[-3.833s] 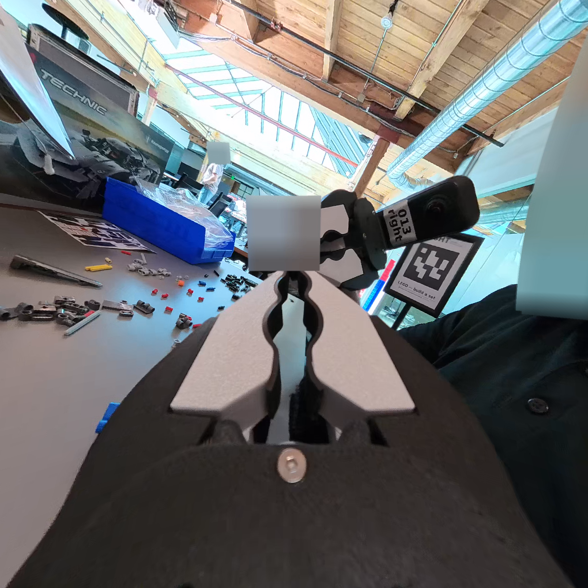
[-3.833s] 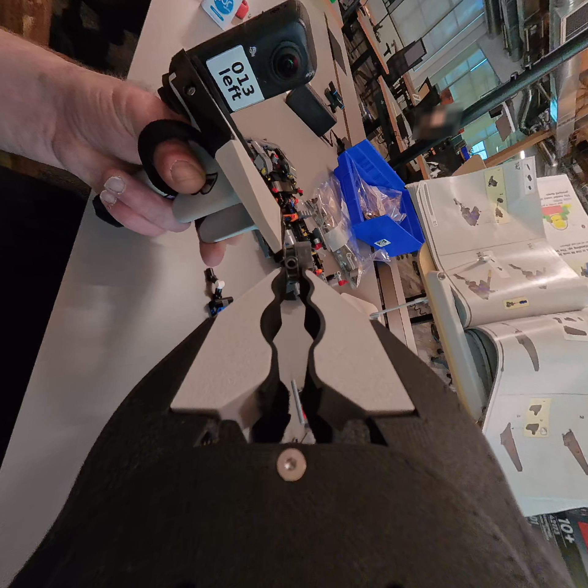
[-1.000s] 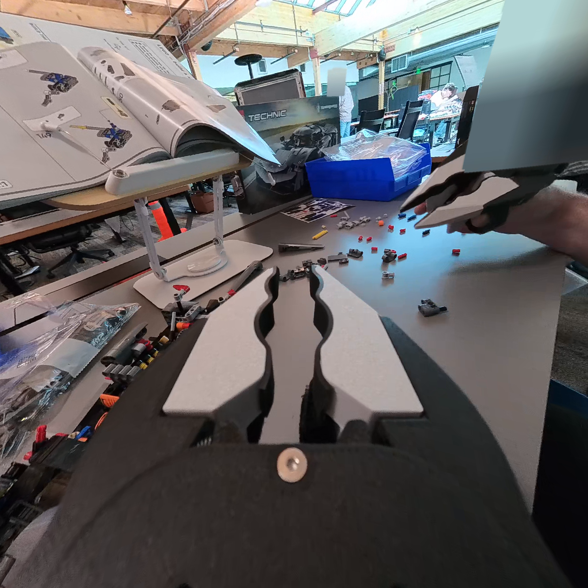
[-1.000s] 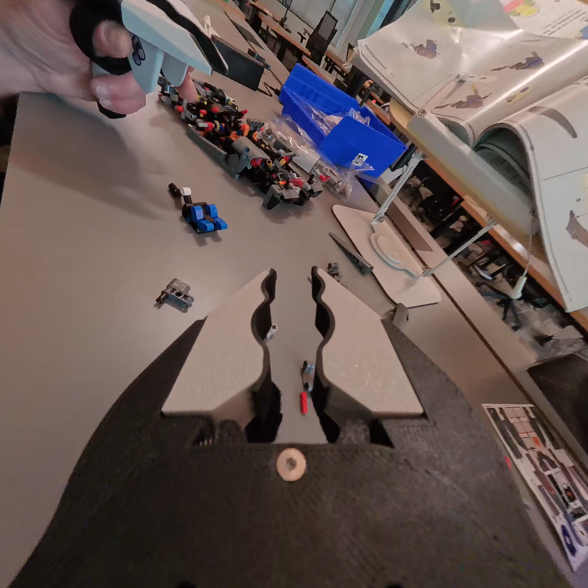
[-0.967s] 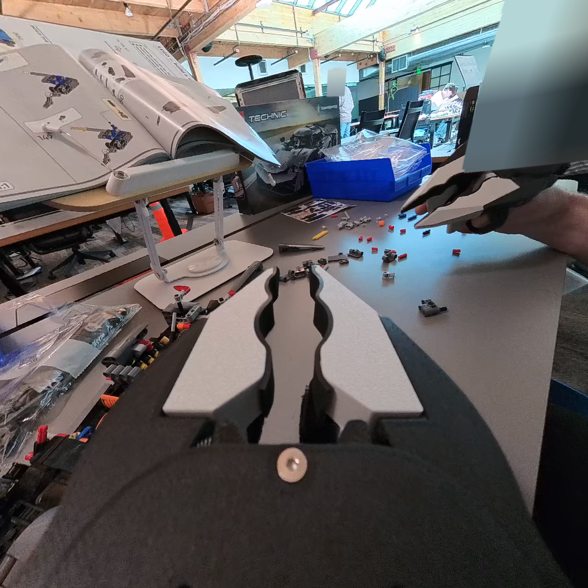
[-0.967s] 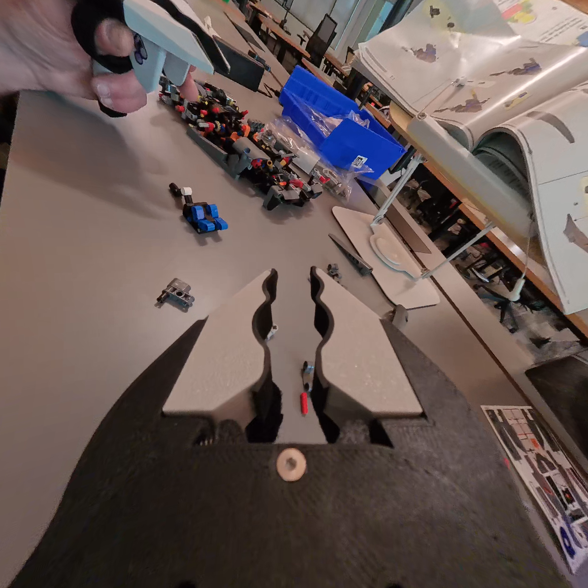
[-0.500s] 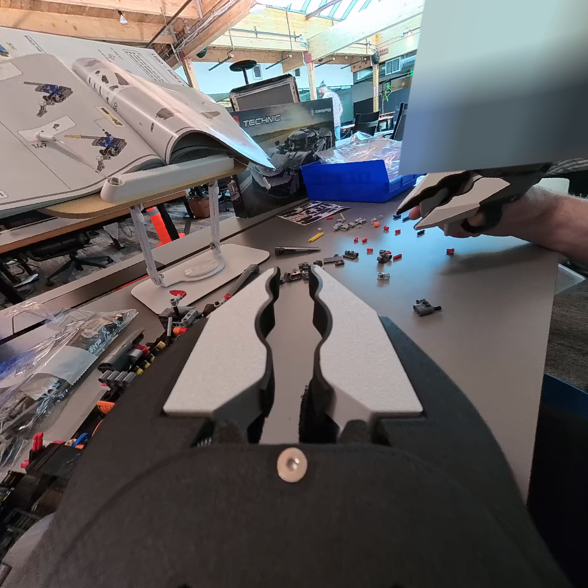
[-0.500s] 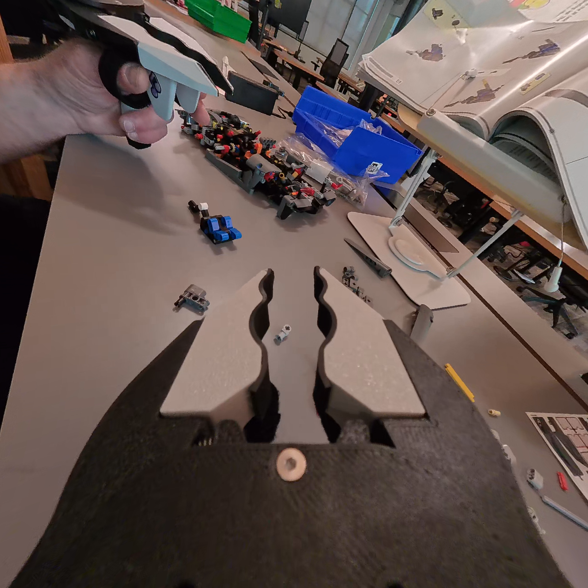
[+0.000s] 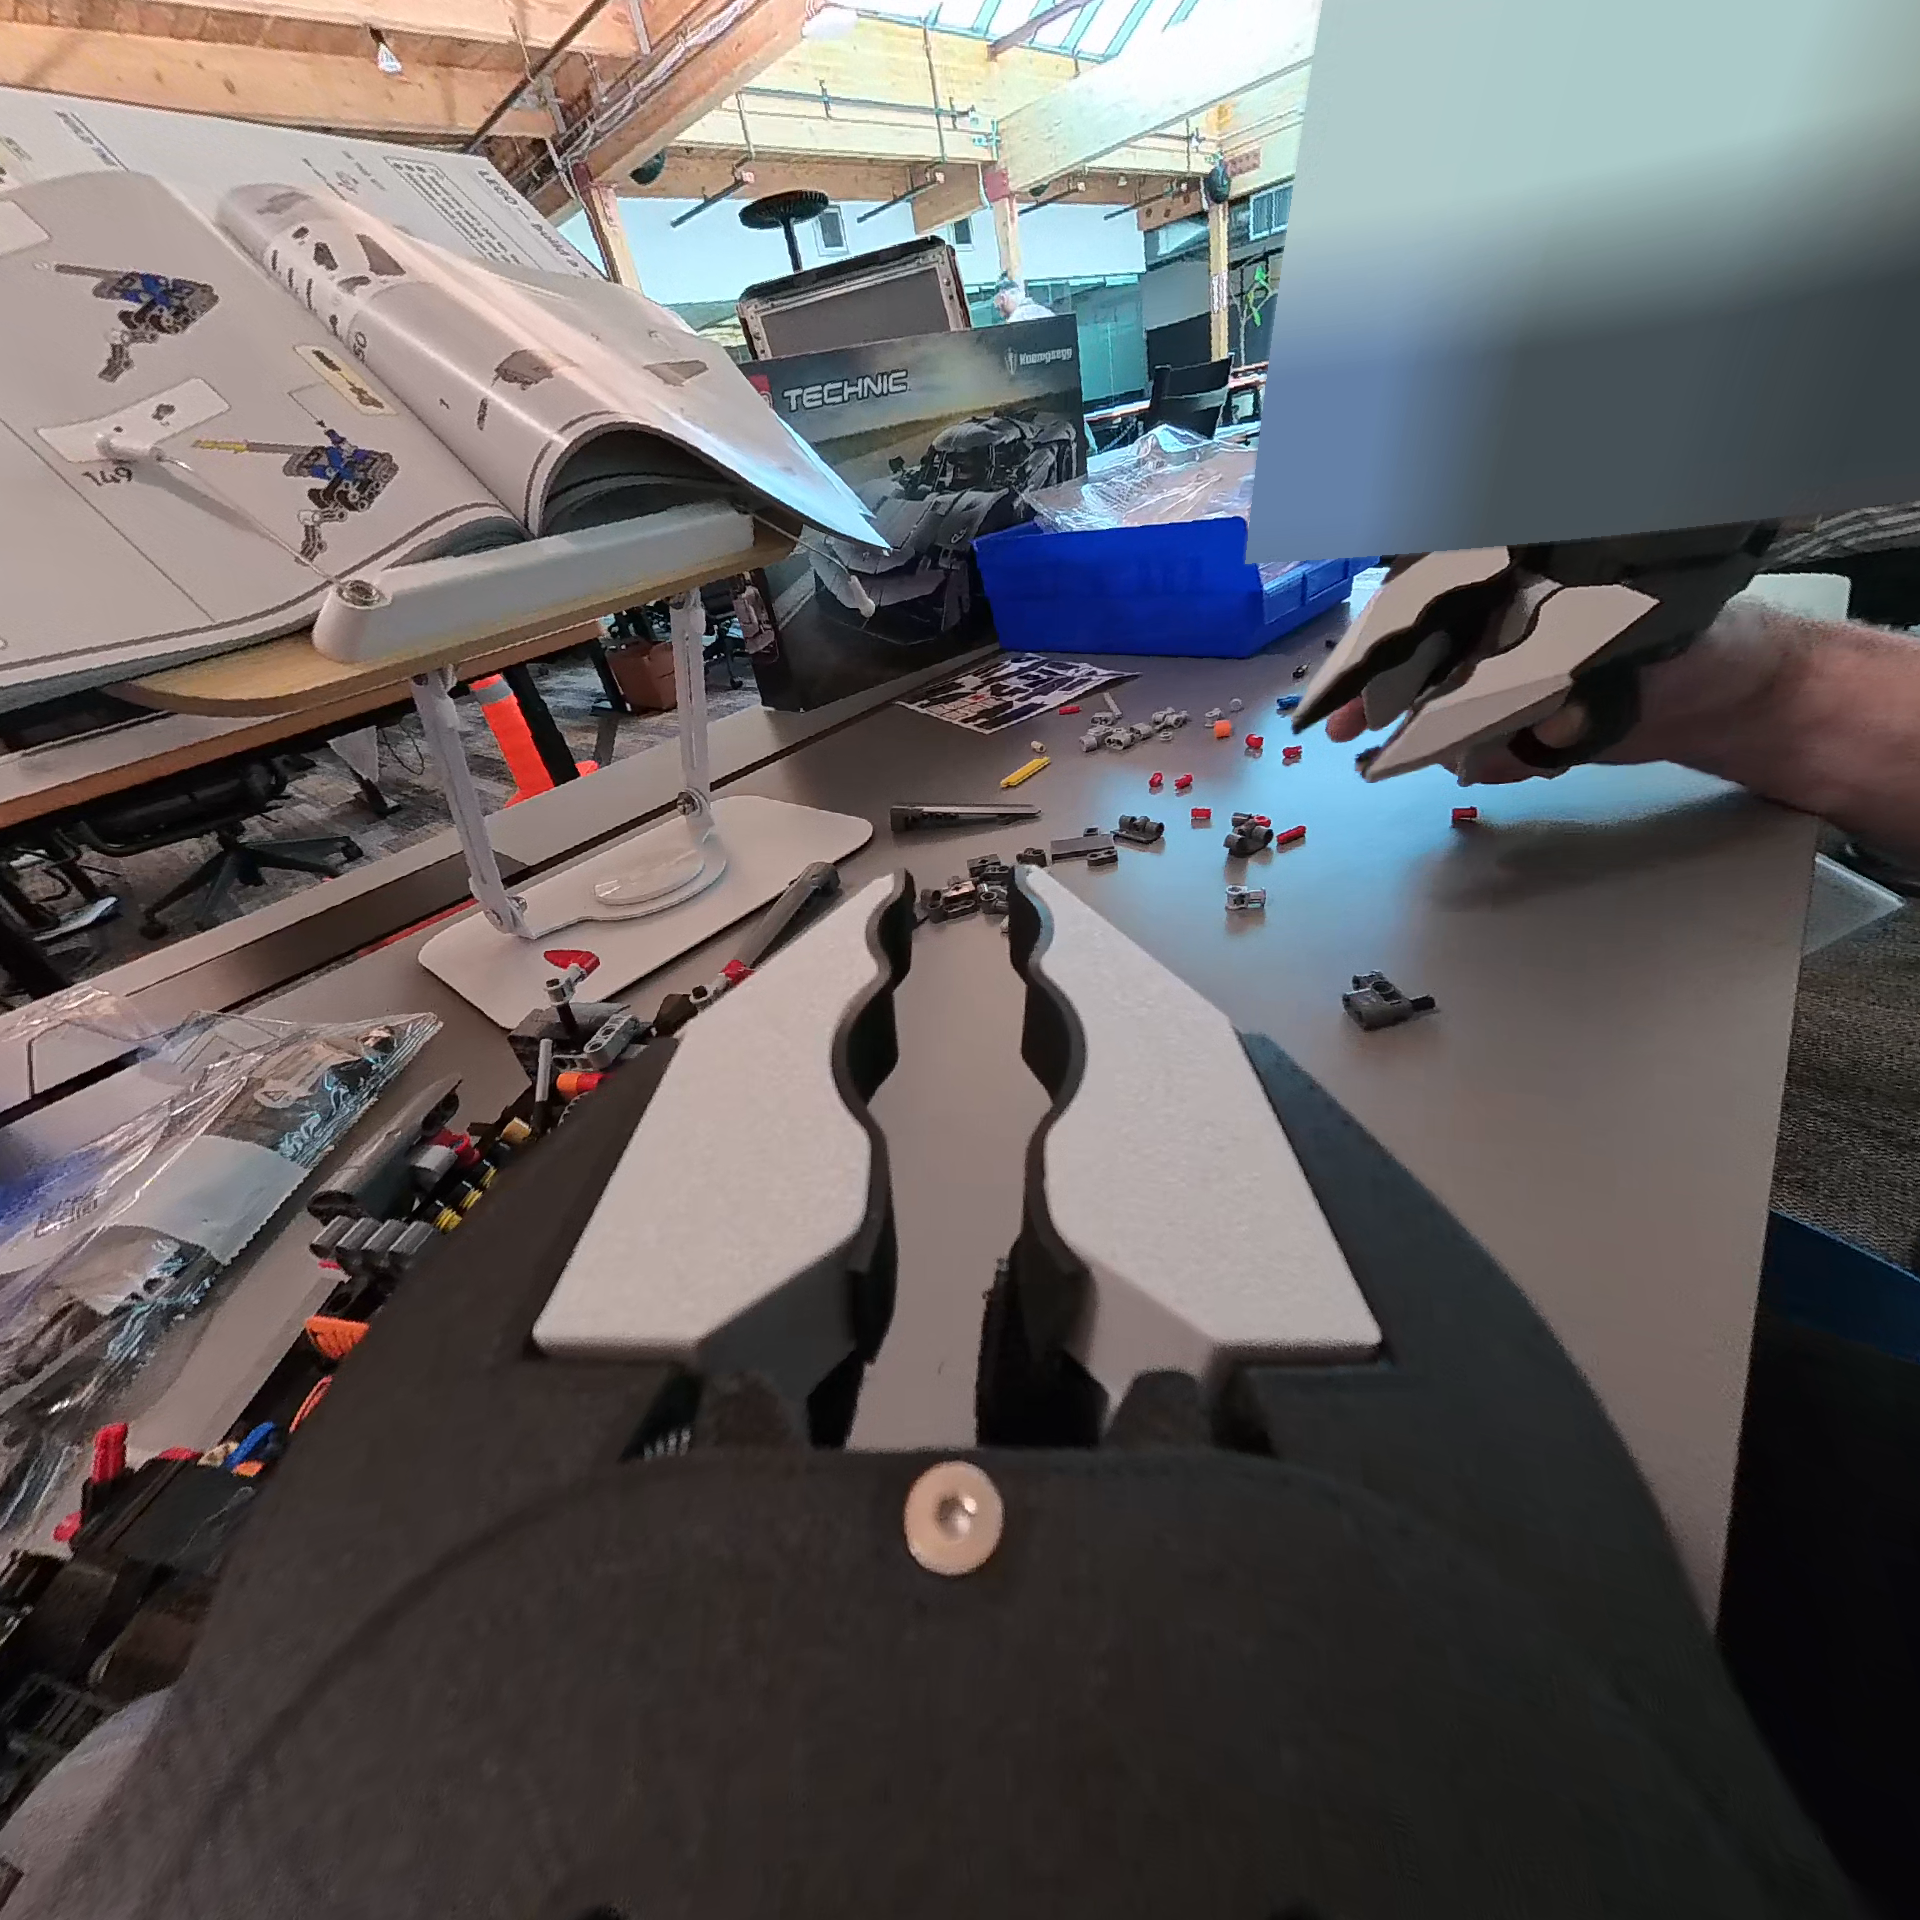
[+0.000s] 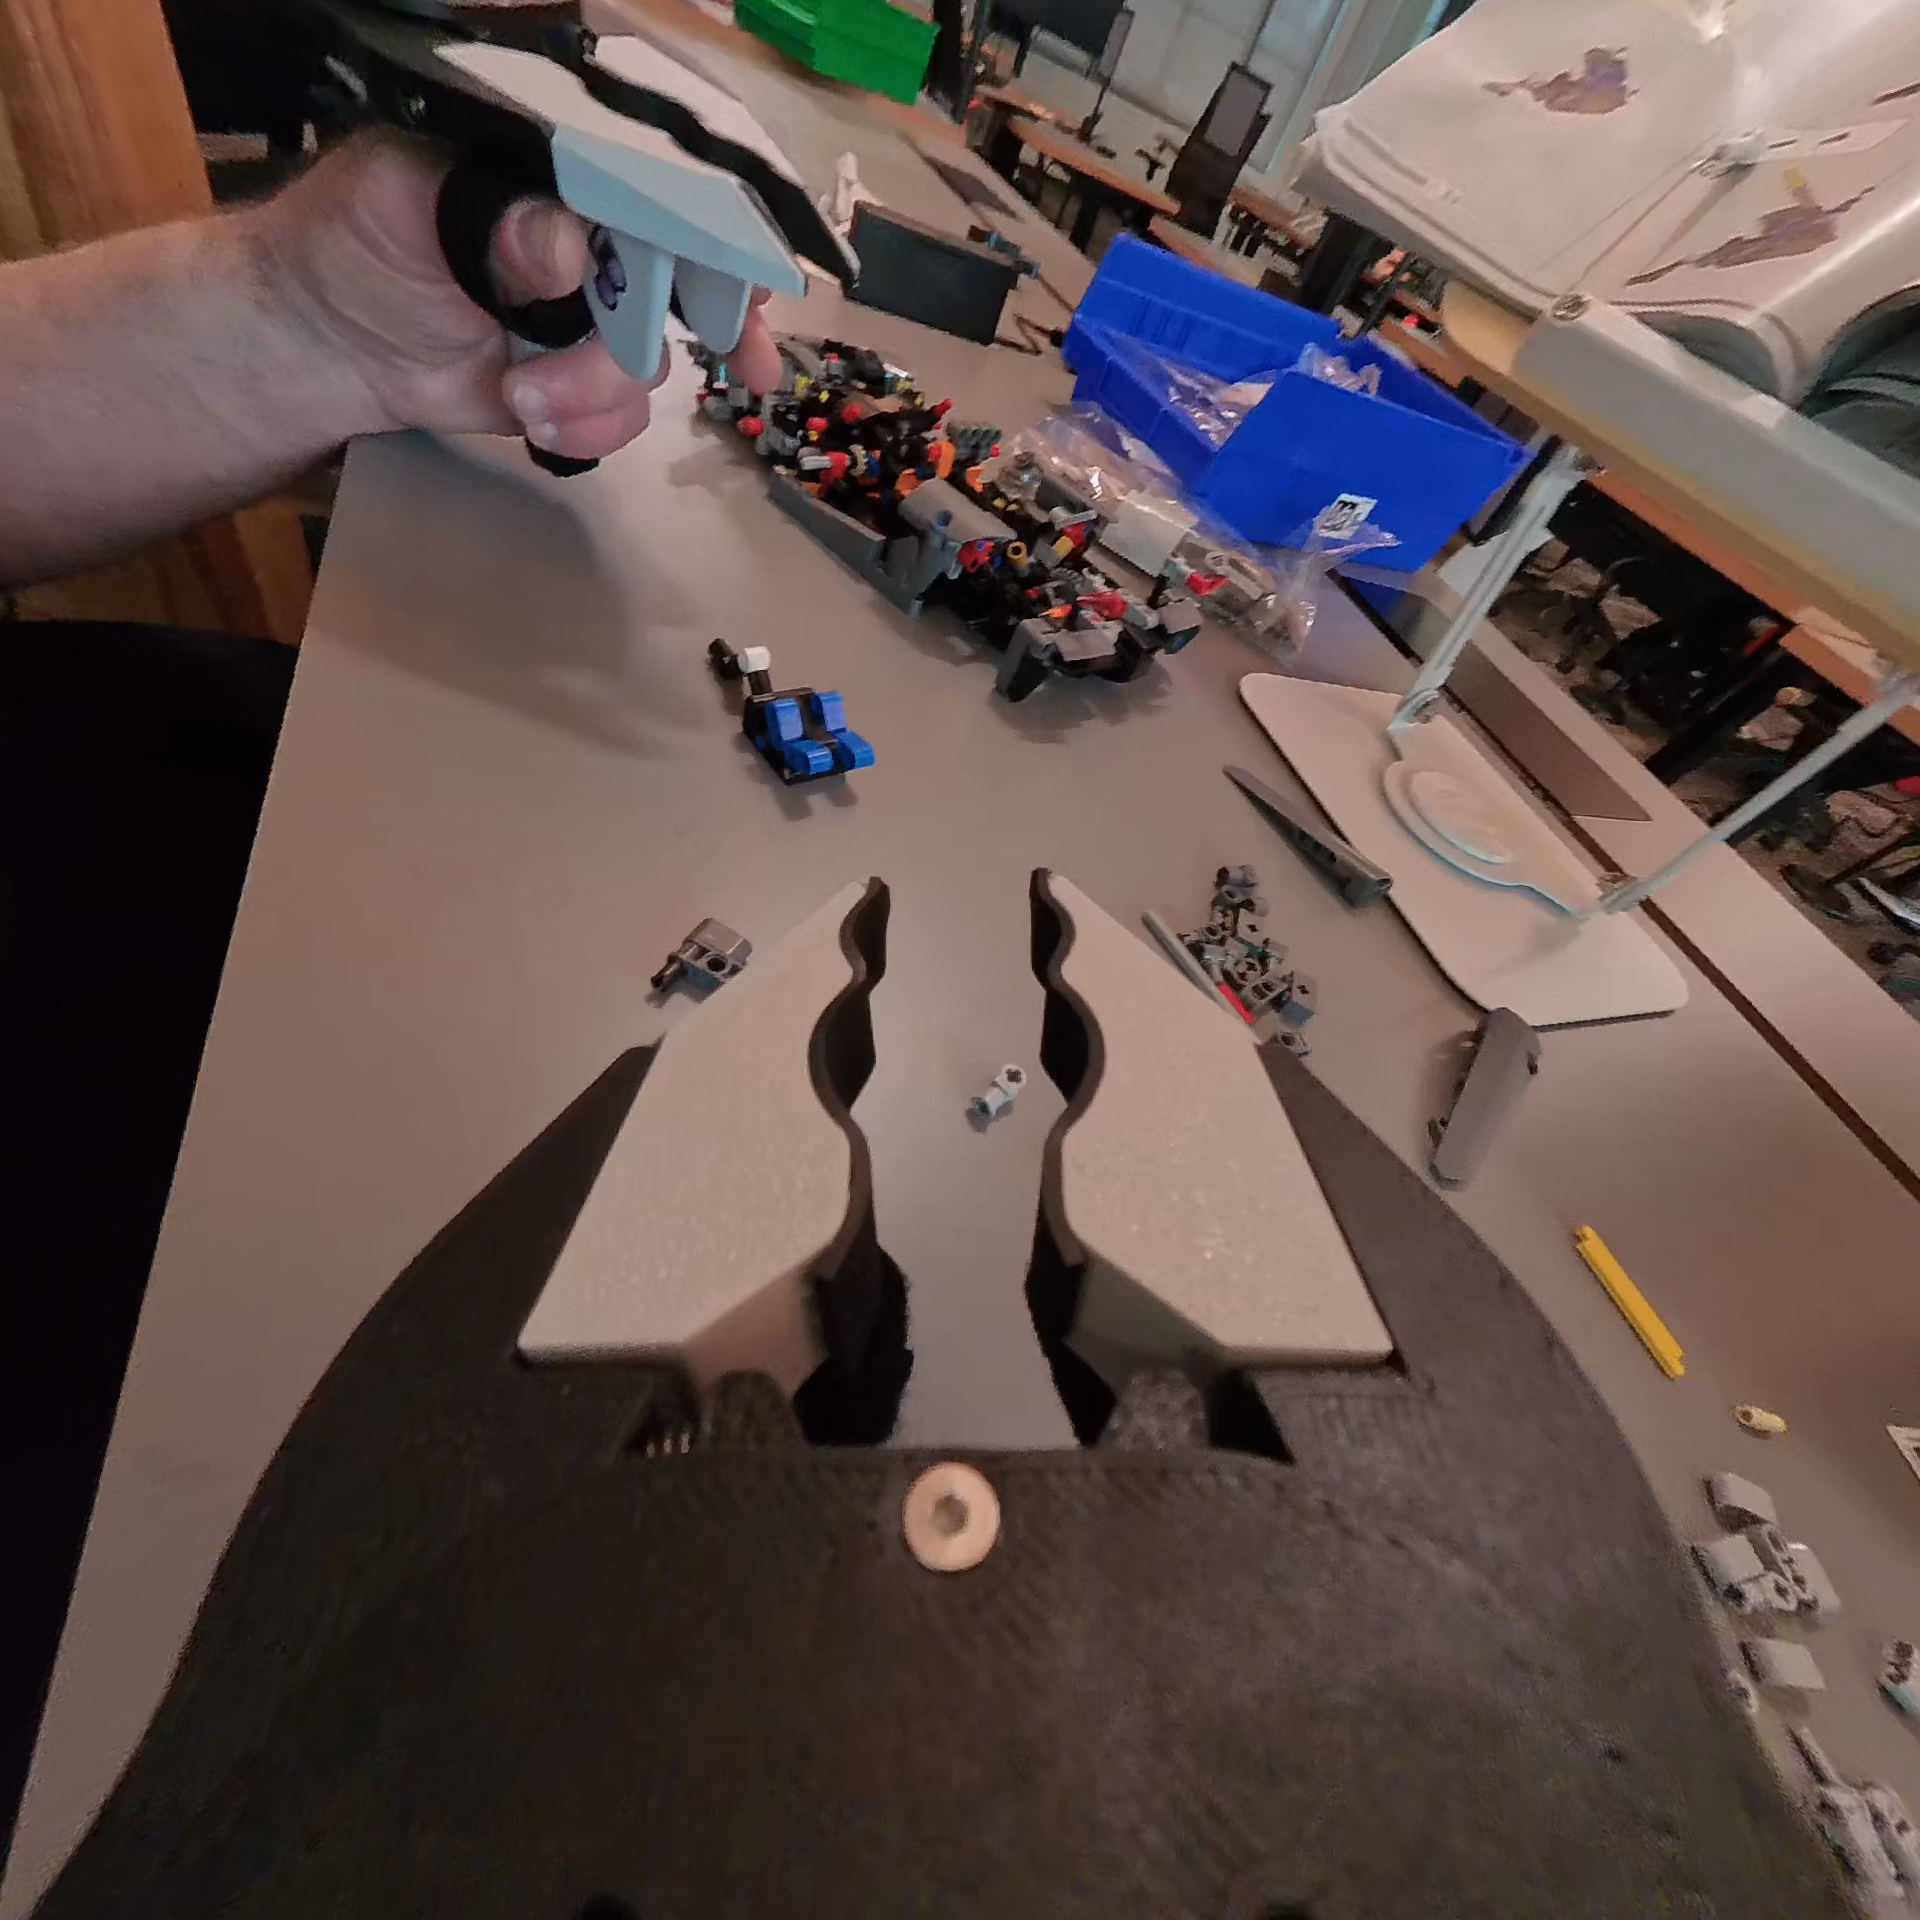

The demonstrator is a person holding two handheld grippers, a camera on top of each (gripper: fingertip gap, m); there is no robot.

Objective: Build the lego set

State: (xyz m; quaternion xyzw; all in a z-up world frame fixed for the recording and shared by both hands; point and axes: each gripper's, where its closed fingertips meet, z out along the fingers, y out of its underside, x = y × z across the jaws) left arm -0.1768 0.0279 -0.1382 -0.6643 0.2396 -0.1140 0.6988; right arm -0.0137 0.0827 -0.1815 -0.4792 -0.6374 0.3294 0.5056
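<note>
Many loose pieces (image 9: 1247,831) litter table (image 9: 1558,1039) ahead.

Matt grey table (image 10: 499,831), glossy blue plastic bin (image 10: 1340,436), crinkled clear plastic bag (image 9: 156,1143), paper manual (image 9: 260,395).

A long, partly built lego chassis (image 10: 935,520) of black, grey, red and orange parts lies flat on the grey tabletop (image 10: 468,831). Near it sits a small blue-and-black subassembly (image 10: 800,727). Loose grey connectors (image 10: 1247,966) and red pins (image 9: 1195,800) lie scattered apart.
</note>
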